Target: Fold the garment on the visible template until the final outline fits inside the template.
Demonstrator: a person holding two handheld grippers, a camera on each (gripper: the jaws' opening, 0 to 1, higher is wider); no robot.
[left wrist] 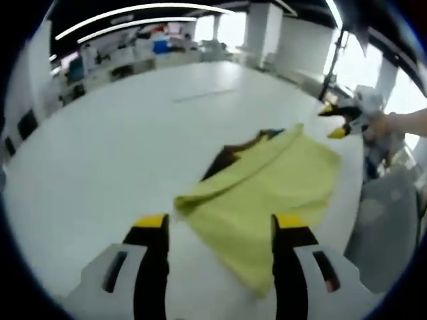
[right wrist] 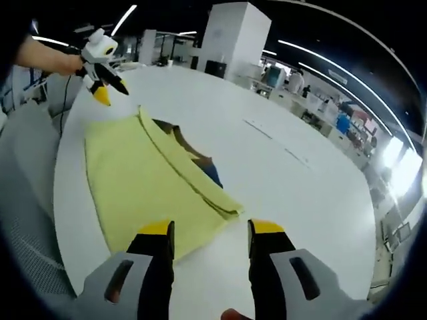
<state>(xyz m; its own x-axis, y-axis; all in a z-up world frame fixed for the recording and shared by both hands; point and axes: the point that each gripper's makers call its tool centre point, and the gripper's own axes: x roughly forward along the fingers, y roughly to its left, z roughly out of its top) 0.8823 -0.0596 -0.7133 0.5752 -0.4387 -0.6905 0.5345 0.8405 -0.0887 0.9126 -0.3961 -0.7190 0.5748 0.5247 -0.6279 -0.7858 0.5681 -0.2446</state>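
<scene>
Closest in, the left tool [left wrist: 222, 223] sits at six o'clock in the left gripper view, its two yellow-tipped jaws spread wide with nothing between them, poised above the near edge of the yellow garment [left wrist: 267, 193]. That garment lies flat on the white desk [left wrist: 100, 153], with one long edge folded over into a thick band running from about eight o'clock up toward one o'clock. A dark template [left wrist: 227, 155] peeks out from under the fold at the far side, mostly covered by the cloth. Out at three o'clock in this view, the right tool [left wrist: 339, 123] hangs in a person's hand beyond the garment's far corner; its yellow tips appear apart, holding nothing. Switching to the right gripper view, the right tool [right wrist: 210, 230] rises from six o'clock, jaws parted and empty, just over the garment's [right wrist: 133, 180] near corner. The folded band [right wrist: 187, 177] runs diagonally from five o'clock up toward eleven, and the dark template [right wrist: 197, 157] shows beside it on the desk [right wrist: 287, 173], with a bit of blue near its lower end. Far off at eleven o'clock the left tool [right wrist: 100, 83] hovers past the garment's far edge, gripped by a hand, clear of the cloth. A grey chair [right wrist: 30, 200] stands at nine o'clock beside the desk. Beyond lie office desks and white pillars.
</scene>
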